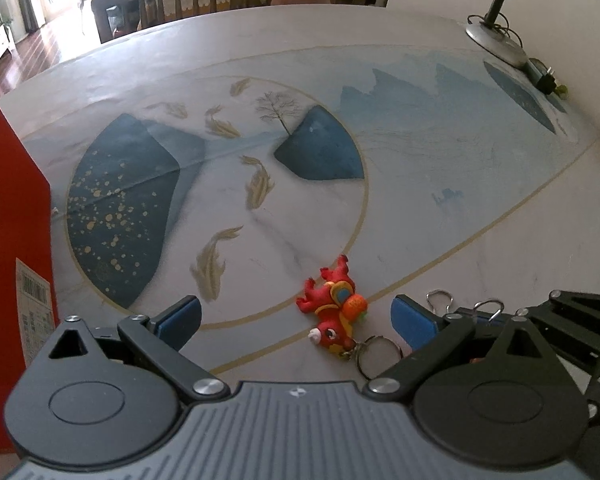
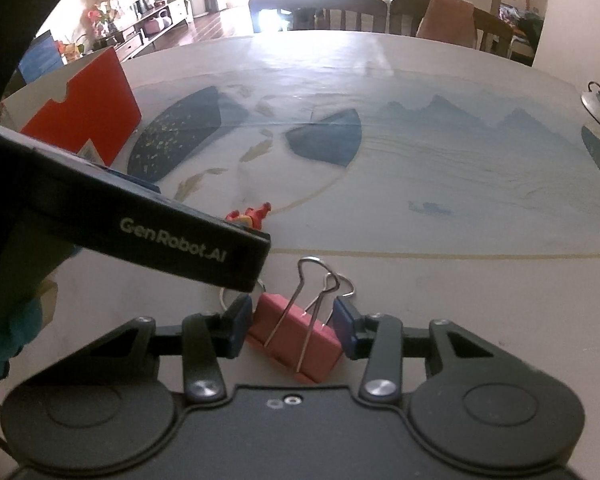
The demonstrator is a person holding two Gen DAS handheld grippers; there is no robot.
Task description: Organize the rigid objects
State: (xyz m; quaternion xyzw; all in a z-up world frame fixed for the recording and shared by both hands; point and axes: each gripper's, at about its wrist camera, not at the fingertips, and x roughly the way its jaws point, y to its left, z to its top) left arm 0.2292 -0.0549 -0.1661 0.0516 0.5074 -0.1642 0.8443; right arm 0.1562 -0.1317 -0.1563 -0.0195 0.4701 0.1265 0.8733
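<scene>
A red toy keychain (image 1: pixel 334 312) with a metal ring (image 1: pixel 374 354) lies on the painted table mat (image 1: pixel 420 200). My left gripper (image 1: pixel 298 320) stands open around it, and its blue pads (image 1: pixel 184 320) are clear of the toy on both sides. A red binder clip (image 2: pixel 296 340) with its wire handles up sits between the pads of my right gripper (image 2: pixel 294 328), which press on its two ends. One finger (image 2: pixel 172 236) of the left gripper crosses the right wrist view, with the toy (image 2: pixel 252 216) just beyond it. The clip's wire handles (image 1: pixel 440 298) show beside the right gripper's linkage (image 1: pixel 560 320).
A tall red box (image 1: pixel 12 240) stands at the left edge of the table, and shows as the red box (image 2: pixel 88 120) in the right wrist view. A lamp base (image 1: pixel 496 44) and a plug (image 1: pixel 544 78) sit at the far right. Wooden chairs (image 1: pixel 172 0) stand behind the far edge.
</scene>
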